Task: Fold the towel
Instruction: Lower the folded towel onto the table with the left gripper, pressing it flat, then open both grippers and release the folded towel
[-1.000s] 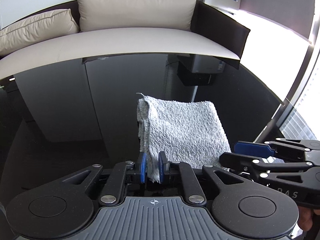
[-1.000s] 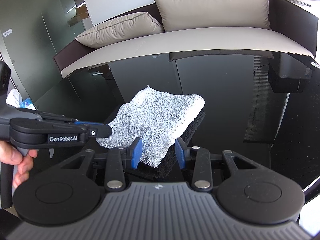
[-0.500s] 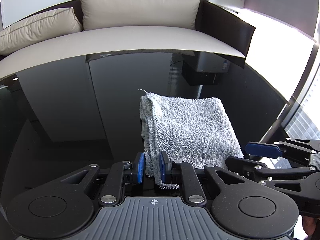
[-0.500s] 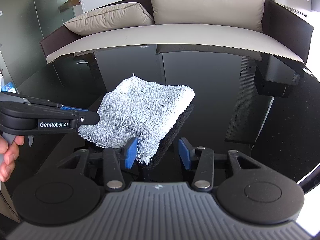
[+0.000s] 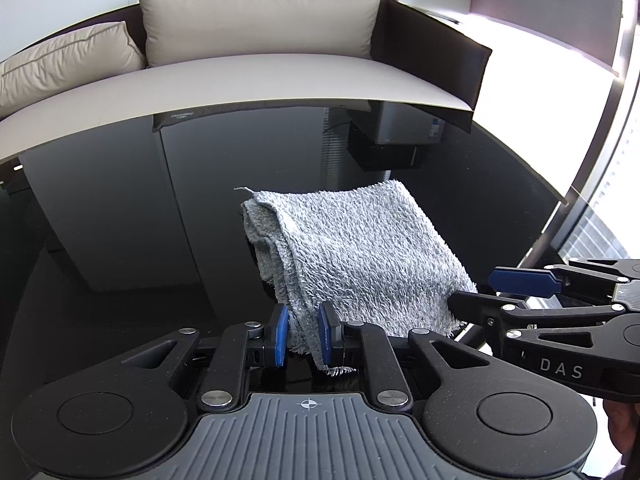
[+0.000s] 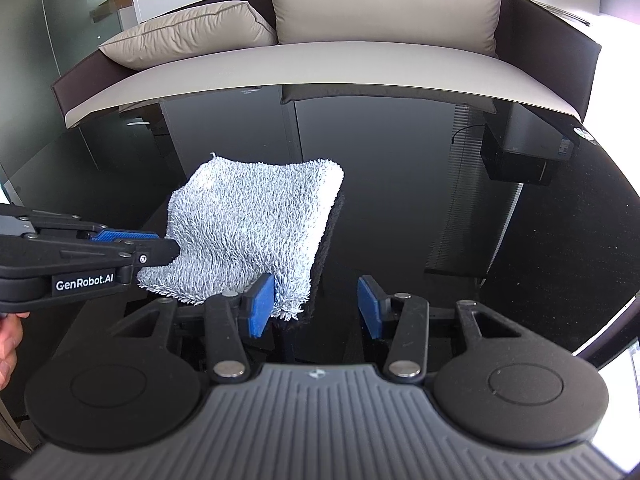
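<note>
A grey terry towel (image 5: 360, 248), folded into a thick pad, rests on the black glass table (image 5: 120, 220) with its near edge raised. My left gripper (image 5: 303, 334) is shut on the towel's near left corner, and a frayed edge hangs below its pads. In the right wrist view the same towel (image 6: 248, 232) has the left gripper (image 6: 168, 246) pinching its left corner. My right gripper (image 6: 316, 306) is open, and the towel's near right corner lies against its left pad without being clamped. In the left wrist view the right gripper (image 5: 472, 290) sits at the towel's right edge.
A sofa (image 5: 280, 76) with beige cushions (image 5: 256, 16) runs along the far side of the table (image 6: 400, 160). The table's curved edge (image 6: 600, 320) is close on the right. A person's hand (image 6: 8, 344) holds the left gripper's handle.
My right gripper's jaws have spread wider, and the towel corner that lay between them now sits by the left pad. My left gripper keeps its hold on the towel.
</note>
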A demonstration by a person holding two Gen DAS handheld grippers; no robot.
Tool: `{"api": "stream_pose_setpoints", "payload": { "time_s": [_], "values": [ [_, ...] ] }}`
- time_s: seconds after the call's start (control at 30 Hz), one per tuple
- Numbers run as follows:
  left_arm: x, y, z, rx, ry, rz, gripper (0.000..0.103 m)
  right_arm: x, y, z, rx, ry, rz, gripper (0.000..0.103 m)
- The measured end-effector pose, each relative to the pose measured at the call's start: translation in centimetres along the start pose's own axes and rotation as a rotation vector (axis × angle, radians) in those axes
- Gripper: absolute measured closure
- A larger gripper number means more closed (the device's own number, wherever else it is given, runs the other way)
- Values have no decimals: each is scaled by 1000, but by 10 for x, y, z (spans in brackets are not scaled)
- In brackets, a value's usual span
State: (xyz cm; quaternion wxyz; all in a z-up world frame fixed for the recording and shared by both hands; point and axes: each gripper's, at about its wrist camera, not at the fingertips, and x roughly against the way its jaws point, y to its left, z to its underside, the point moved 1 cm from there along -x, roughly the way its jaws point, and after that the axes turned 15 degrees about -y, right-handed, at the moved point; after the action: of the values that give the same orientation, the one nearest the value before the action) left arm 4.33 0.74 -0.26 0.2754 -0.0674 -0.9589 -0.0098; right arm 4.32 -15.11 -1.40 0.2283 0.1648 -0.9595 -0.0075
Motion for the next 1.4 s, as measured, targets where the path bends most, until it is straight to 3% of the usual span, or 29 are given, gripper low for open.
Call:
{"api": "stream_pose_setpoints", "payload": {
  "time_s": [0.63,0.9,1.07,1.17,1.23,1.3,1.37,1.4],
  "values": [
    [-5,-30,4,-50,-18,73,89,23,-11,1,-12,8,67,55],
    [-3,-24,1,-35,-40,56,79,32,-18,0,-37,-8,69,55],
    [3,-18,0,-16,-53,35,69,35,-24,-2,-72,-23,64,54],
    [7,-16,-1,-7,-64,21,55,34,-25,-3,-81,-40,55,49],
    [10,-14,-1,2,-70,12,54,35,-26,-3,-85,-53,53,47],
    [13,-12,-1,9,-75,4,46,35,-27,-4,-93,-62,51,47],
    [16,-9,-1,19,-84,-8,25,36,-28,-5,-103,-74,47,37],
    [19,-8,-1,26,-97,-21,20,36,-29,-6,-111,-88,48,24]
  ]
}}
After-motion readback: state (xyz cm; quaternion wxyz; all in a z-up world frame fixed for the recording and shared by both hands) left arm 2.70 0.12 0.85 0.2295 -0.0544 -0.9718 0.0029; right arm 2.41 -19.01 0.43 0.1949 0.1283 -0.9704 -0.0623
